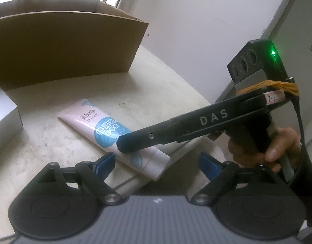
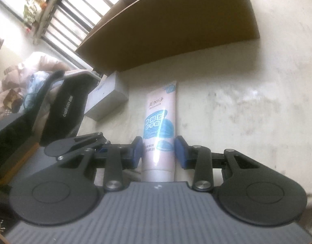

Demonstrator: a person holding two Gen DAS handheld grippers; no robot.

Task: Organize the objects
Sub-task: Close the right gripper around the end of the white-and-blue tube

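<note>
A pink and blue hand cream tube (image 1: 107,130) lies flat on the pale table near its front edge. In the right wrist view the tube (image 2: 161,126) lies between my right gripper's (image 2: 159,152) blue pads, which straddle its lower part with narrow gaps on both sides. The right gripper also shows in the left wrist view (image 1: 123,142), reaching over the tube from the right. My left gripper (image 1: 158,162) is open and empty, just in front of the tube's cap end. A brown cardboard box (image 1: 60,46) stands behind the tube.
A small grey-white box (image 1: 3,120) sits at the left of the tube; it also shows in the right wrist view (image 2: 109,99). The table edge (image 1: 176,158) runs close under the tube's cap end. A barred window and a white wall are behind.
</note>
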